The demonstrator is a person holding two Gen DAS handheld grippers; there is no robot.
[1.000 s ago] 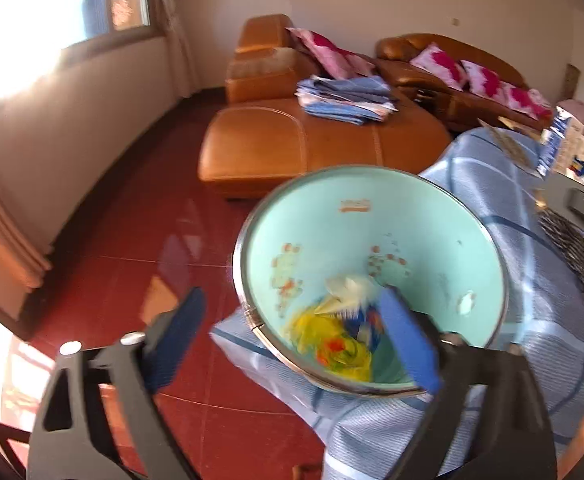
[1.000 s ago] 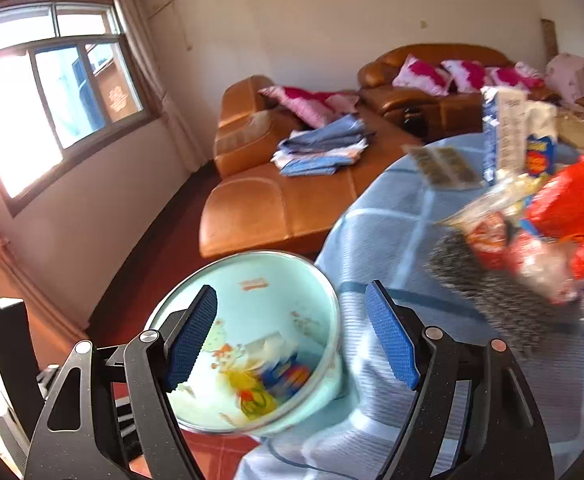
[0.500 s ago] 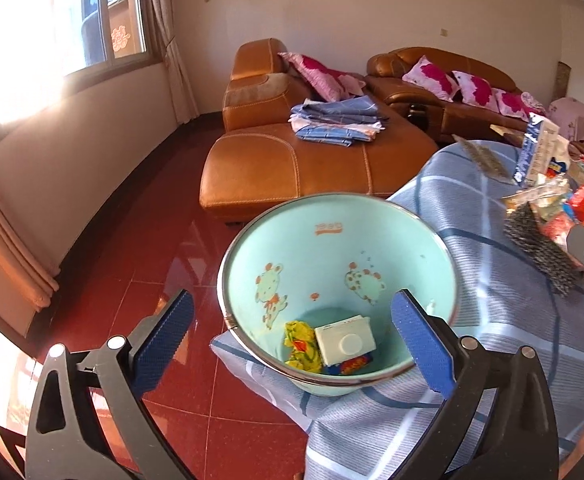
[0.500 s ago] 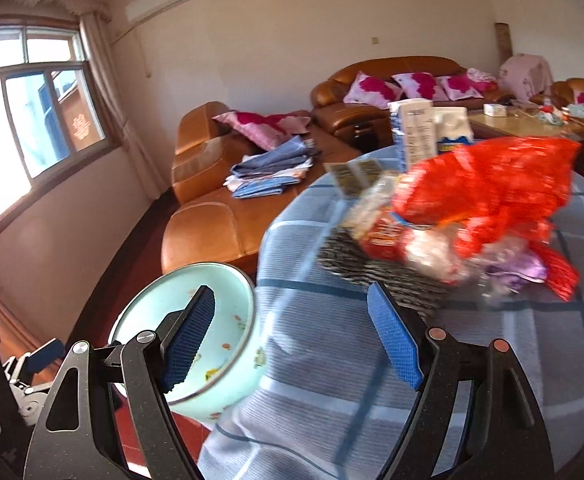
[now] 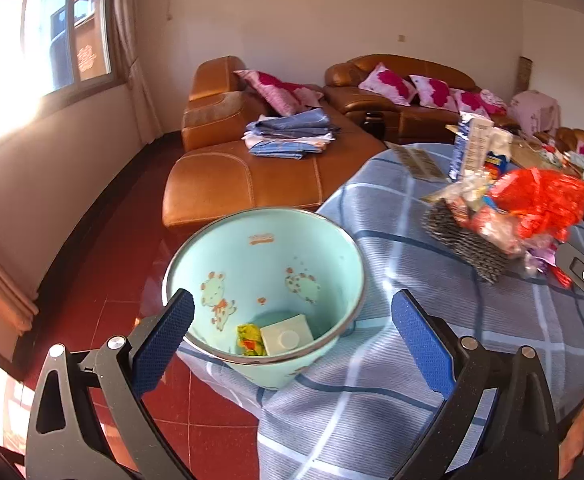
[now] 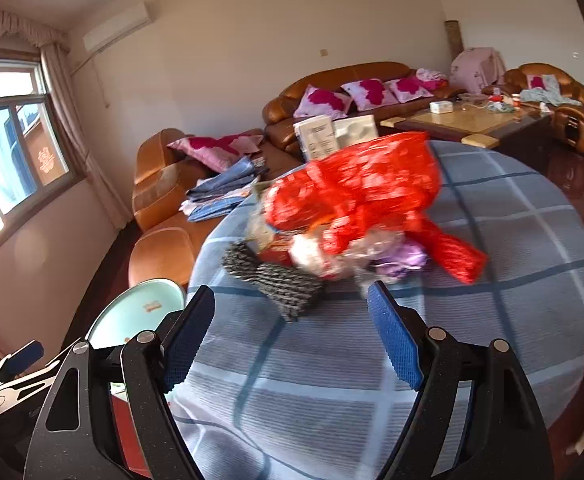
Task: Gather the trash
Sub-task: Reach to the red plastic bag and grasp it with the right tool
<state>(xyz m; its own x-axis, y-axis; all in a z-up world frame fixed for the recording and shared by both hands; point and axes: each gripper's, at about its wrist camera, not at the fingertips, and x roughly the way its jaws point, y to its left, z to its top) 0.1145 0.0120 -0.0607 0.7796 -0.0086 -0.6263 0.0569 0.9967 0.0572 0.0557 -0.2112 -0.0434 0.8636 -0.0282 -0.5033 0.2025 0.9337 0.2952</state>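
A pale green bin (image 5: 265,248) with cartoon prints stands beside the round table, its rim against the blue checked cloth (image 5: 392,360). Inside lie a white box (image 5: 285,334) and a yellow wrapper (image 5: 248,336). My left gripper (image 5: 292,332) hangs open above the bin's near rim, nothing between its pads. On the table a heap of trash: a red plastic bag (image 6: 356,184), clear wrappers (image 6: 320,256), a purple wrapper (image 6: 402,258) and a dark woven mat (image 6: 279,280). My right gripper (image 6: 292,336) is open, short of the heap, empty. The bin's rim (image 6: 139,312) shows at lower left.
Cartons (image 5: 474,148) stand at the table's far side. An orange leather sofa (image 5: 251,172) with folded blue cloth (image 5: 287,136) and pink cushions sits behind. A coffee table (image 6: 468,120) is at the right rear. Red tiled floor (image 5: 115,272) lies left of the bin.
The left gripper let the white box fall into the bin, opened wider and drew back upward. The right gripper swung right from the bin toward the heap on the table.
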